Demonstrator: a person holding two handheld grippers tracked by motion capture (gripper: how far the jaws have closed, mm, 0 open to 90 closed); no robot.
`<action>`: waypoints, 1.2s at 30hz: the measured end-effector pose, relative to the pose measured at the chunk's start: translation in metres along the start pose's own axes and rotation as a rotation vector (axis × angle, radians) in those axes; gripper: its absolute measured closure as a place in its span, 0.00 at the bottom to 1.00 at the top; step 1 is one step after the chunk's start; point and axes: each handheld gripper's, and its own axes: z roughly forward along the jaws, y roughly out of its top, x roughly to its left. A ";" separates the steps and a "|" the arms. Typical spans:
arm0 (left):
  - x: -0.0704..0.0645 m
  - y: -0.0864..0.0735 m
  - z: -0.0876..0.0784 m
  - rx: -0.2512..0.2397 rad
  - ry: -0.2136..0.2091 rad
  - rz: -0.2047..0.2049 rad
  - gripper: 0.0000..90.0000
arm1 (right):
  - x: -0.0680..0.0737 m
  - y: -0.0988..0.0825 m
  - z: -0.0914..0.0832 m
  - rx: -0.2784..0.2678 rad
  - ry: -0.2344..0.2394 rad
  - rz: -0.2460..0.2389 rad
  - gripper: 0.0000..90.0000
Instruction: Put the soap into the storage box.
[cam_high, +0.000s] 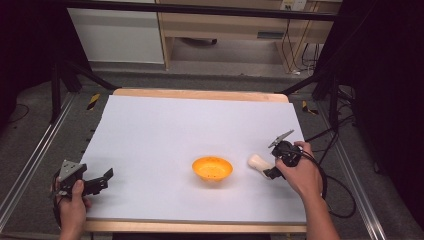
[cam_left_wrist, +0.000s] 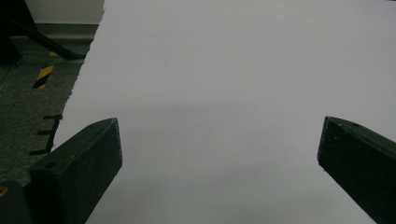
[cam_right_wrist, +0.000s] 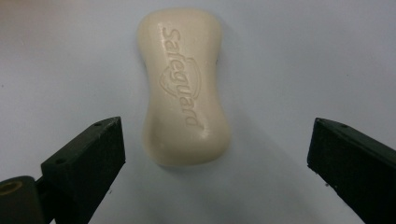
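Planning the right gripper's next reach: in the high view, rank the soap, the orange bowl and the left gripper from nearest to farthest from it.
1. Soap: just left of the right gripper.
2. Orange bowl: table middle.
3. Left gripper: far left edge.

One bar of soap (cam_right_wrist: 184, 88), one orange bowl (cam_high: 212, 168), two hand-held grippers: left (cam_high: 102, 181), right (cam_high: 270, 173).
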 end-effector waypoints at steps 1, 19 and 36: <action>0.000 0.000 0.000 0.001 -0.002 -0.002 0.00 | 0.000 0.003 0.001 0.011 -0.001 -0.006 0.06; 0.000 0.000 0.000 -0.001 -0.001 -0.002 0.00 | 0.008 0.024 0.016 0.088 0.037 -0.061 0.16; 0.000 0.000 0.000 0.000 -0.006 -0.005 0.00 | 0.008 0.043 0.027 0.189 0.058 -0.088 0.38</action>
